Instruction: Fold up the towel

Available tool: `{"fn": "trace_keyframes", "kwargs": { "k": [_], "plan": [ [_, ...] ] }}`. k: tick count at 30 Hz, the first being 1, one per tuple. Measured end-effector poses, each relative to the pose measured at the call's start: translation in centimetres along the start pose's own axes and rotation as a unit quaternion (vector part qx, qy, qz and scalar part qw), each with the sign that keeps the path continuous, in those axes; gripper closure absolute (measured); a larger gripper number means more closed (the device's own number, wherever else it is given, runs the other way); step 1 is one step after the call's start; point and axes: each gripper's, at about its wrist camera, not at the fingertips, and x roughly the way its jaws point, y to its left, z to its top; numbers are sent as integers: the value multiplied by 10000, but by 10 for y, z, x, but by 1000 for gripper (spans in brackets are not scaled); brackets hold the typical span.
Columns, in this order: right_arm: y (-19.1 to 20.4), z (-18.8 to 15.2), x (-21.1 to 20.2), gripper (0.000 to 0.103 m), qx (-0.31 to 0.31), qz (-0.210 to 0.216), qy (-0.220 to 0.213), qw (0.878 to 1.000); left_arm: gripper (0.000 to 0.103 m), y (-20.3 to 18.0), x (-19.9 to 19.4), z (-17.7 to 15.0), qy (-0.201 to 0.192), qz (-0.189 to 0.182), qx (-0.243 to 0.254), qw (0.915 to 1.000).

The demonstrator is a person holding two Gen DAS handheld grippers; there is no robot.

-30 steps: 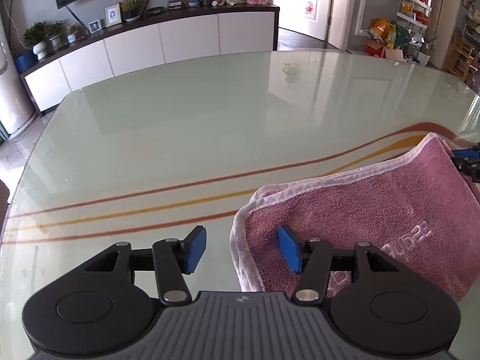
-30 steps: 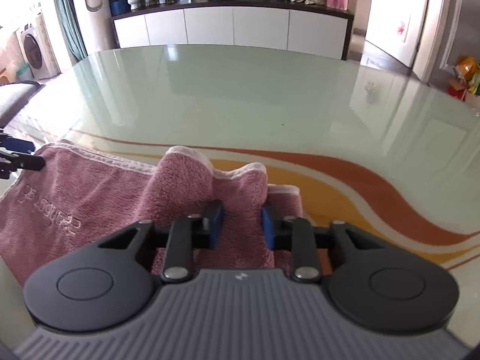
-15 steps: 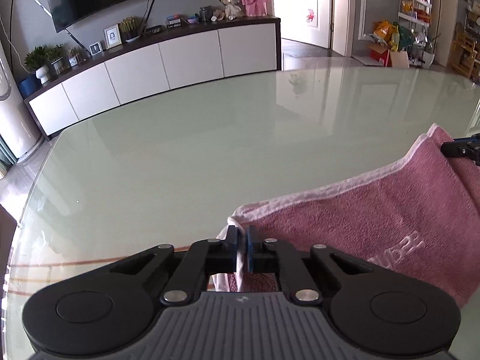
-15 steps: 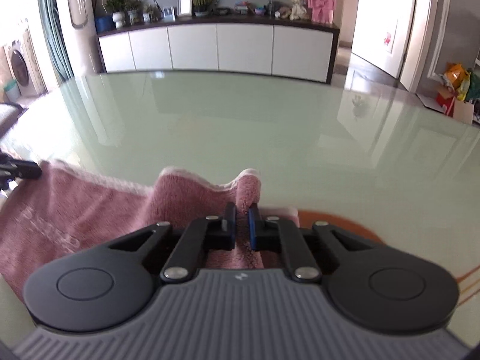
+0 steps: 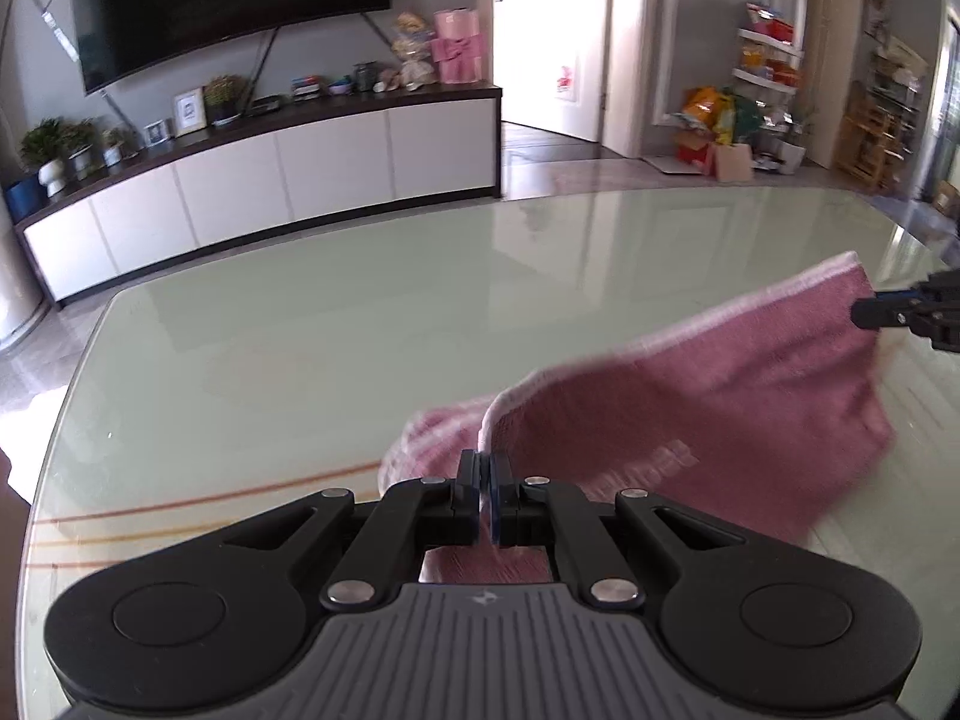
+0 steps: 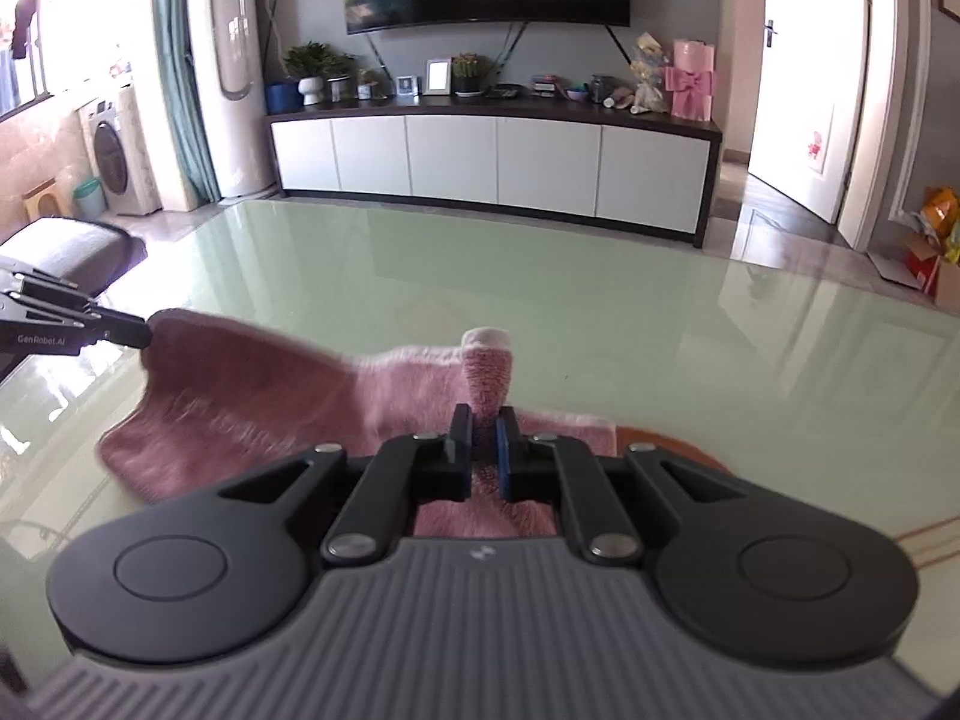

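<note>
Your left claw is pressed together on the near corner of the pink towel, its white hem standing up out of the pads. Your right claw pinches the other near corner, a tuft of terry rising between its pads. The edge you hold runs from one claw to the other, sagging slightly in the middle, so the towel's long axis lies across you. From that raised edge the cloth drapes down and away onto the pale green glass tabletop, where its far part rests. The next fold, I judge, carries this edge forward over the resting part. The towel looks thick, soft and limp, with embossed lettering on its face.
</note>
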Motion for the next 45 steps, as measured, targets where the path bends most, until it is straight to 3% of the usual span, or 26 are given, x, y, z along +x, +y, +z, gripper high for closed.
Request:
{"fn": "trace_keyframes", "kwargs": {
  "k": [7, 16, 17, 19, 25, 29, 33, 37, 41, 45],
  "plan": [
    [8, -31, -28, 95, -5, -15, 376, 9993, 99, -19, -33, -47, 217, -267, 104, 9994],
    [3, -65, -50, 92, 214, -220, 833, 9960, 99, -7, -49, -107, 637, -294, -244, 9972],
    [5, -64, -49, 88, 196, -212, 816, 9962, 96, -6, -49, -109, 637, -282, -249, 9973],
    [12, -64, -47, 64, 194, -119, 744, 9970, 91, -6, -49, -109, 518, -199, -235, 9982],
    [49, -59, -34, 63, -396, 97, 587, 9974, 77, -28, -49, -86, -20, -163, 221, 9996],
    [64, -54, -29, 62, -572, 197, 527, 9968, 70, -37, -38, -80, -33, -160, 406, 9990],
    [75, -46, -16, 54, -815, 214, 516, 9951, 68, -36, -22, -83, 102, -175, 479, 9986],
    [78, -33, -4, 54, -833, 289, 400, 9953, 61, -28, -19, -90, 116, -163, 110, 9997],
    [85, -11, 13, 54, -1000, 486, 147, 9937, 60, -15, -17, -96, 107, -221, -408, 9989],
    [108, 21, 49, 54, -1477, 754, 102, 9861, 60, -14, -7, -93, 144, -256, -467, 9985]
  ]
}}
